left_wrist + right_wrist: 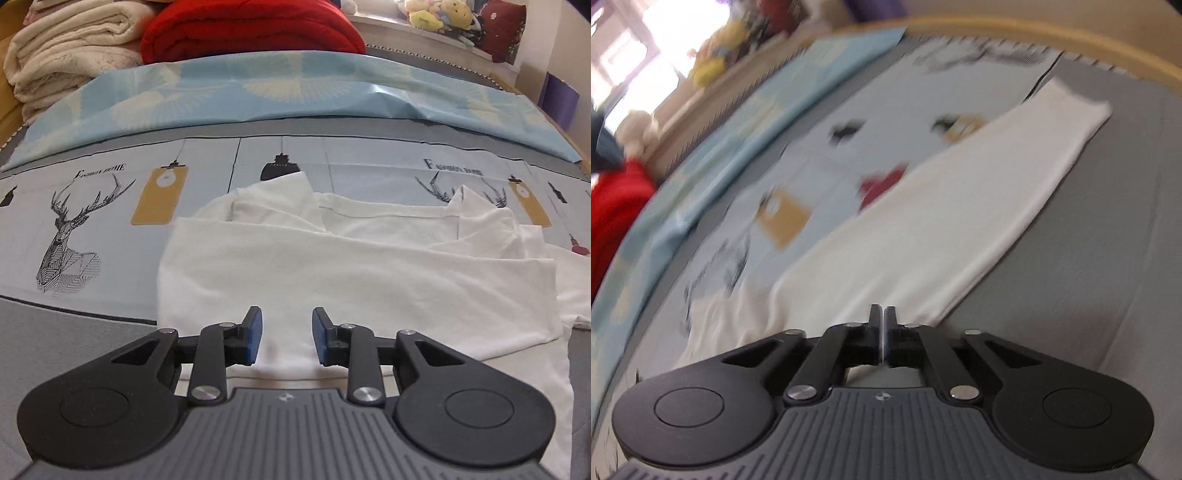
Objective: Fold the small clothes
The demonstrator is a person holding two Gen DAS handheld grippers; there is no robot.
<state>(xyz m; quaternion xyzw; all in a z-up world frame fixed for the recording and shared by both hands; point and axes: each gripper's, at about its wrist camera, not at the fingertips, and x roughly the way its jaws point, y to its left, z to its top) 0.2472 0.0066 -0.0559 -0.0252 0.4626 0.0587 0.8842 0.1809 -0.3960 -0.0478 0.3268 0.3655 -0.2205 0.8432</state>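
Observation:
A white garment lies partly folded on the printed bed cover, its layers overlapping and its far edges rumpled. My left gripper hovers over the garment's near edge, open, with nothing between its blue pads. In the blurred right wrist view a long white sleeve stretches away to the upper right, flat on the cover. My right gripper sits at the sleeve's near end with its jaws shut together. Whether any cloth is pinched between them I cannot tell.
Folded cream blankets and a red quilt are stacked at the bed's far side, behind a light blue sheet. Plush toys sit on a ledge. A wooden bed rim borders the grey cover.

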